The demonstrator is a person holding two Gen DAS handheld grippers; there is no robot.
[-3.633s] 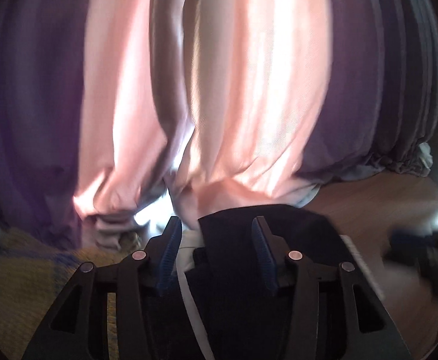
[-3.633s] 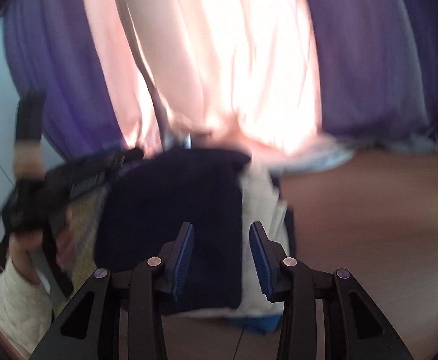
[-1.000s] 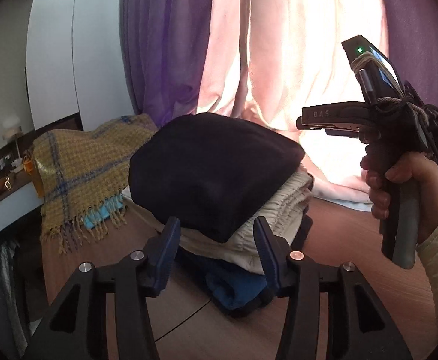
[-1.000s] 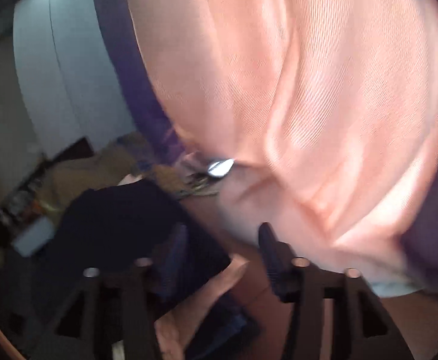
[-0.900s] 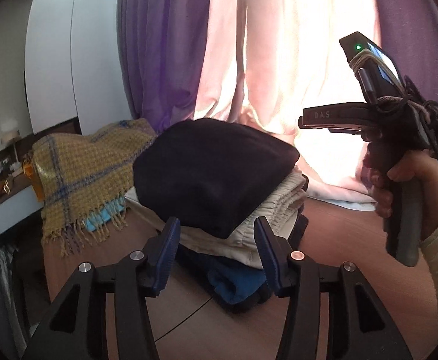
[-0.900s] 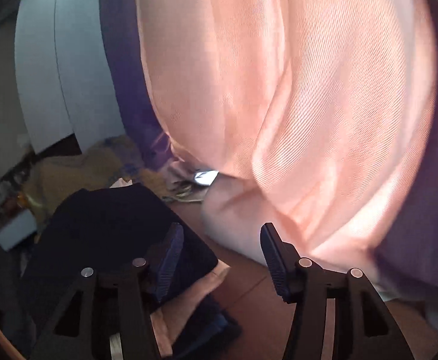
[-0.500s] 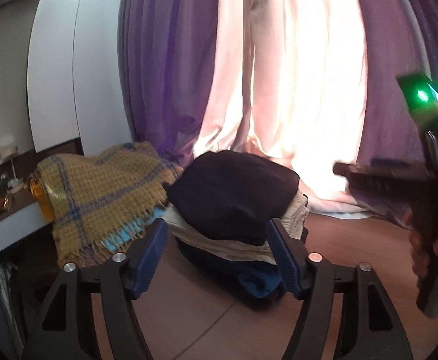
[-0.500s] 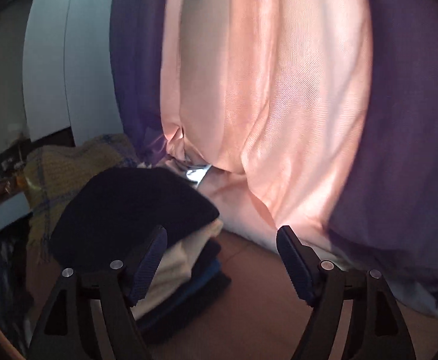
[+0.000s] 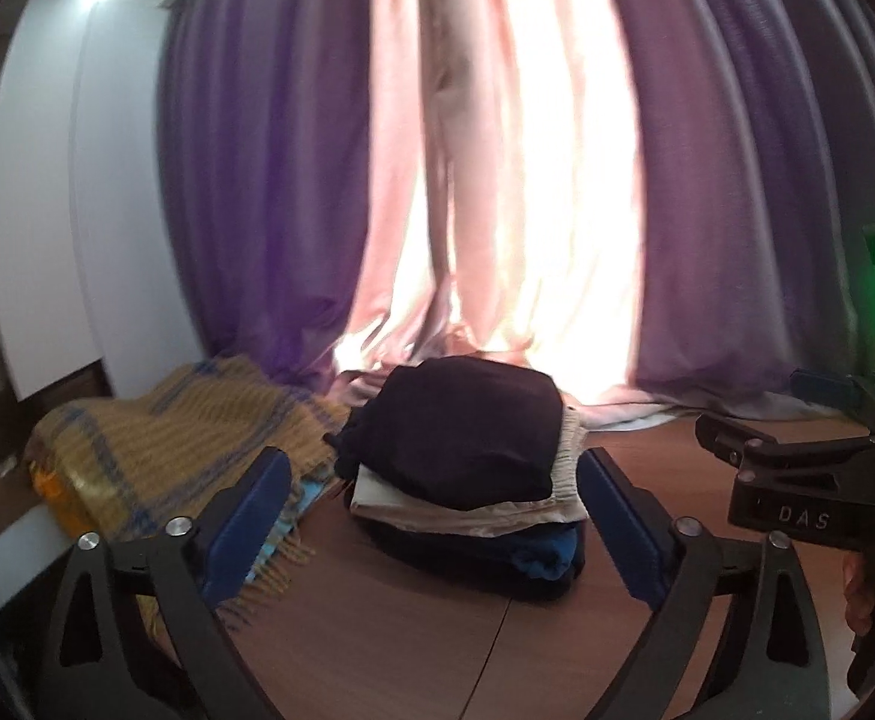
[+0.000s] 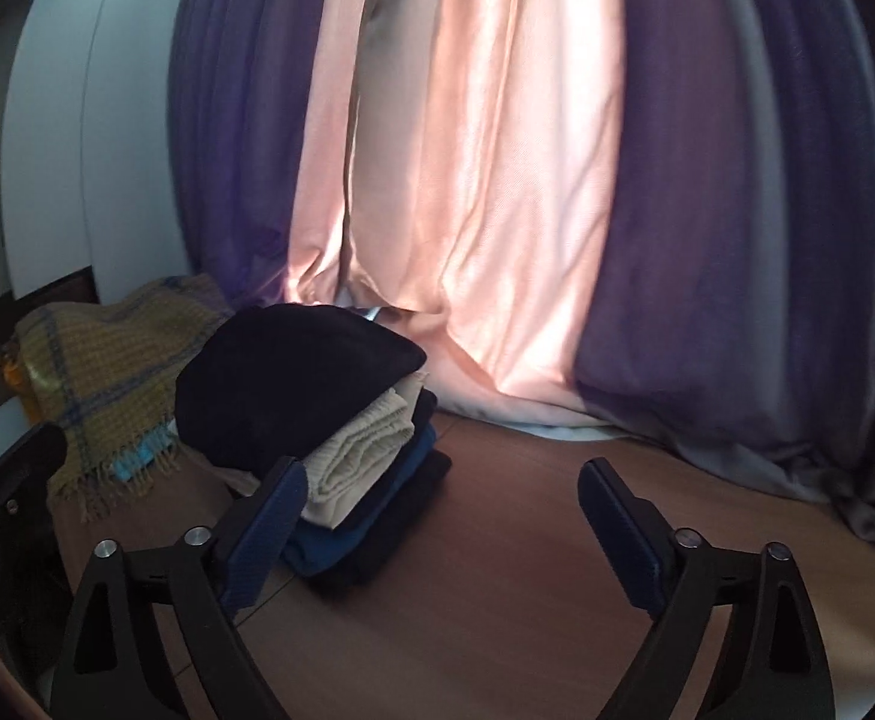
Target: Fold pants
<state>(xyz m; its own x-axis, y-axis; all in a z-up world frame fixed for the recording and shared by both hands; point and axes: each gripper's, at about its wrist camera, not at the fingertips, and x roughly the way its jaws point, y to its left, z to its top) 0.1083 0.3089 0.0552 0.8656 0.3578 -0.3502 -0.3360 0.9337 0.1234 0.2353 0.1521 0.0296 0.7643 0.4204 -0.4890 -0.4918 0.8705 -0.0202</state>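
Purple curtains [image 10: 707, 240] hang behind the desk [image 10: 497, 600], where both tools [image 9: 431, 516] [image 10: 440, 519] gape empty, so the folded pants [image 9: 467, 432] stack at 12 o'clock could topple if bumped.

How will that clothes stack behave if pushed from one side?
The stack is probably soft and would shear, not slide as one block: its layers sit offset, cream one jutting out. The bulging dark top piece would likely slip off first. The smooth wood table offers little grip, so the bottom may skid.
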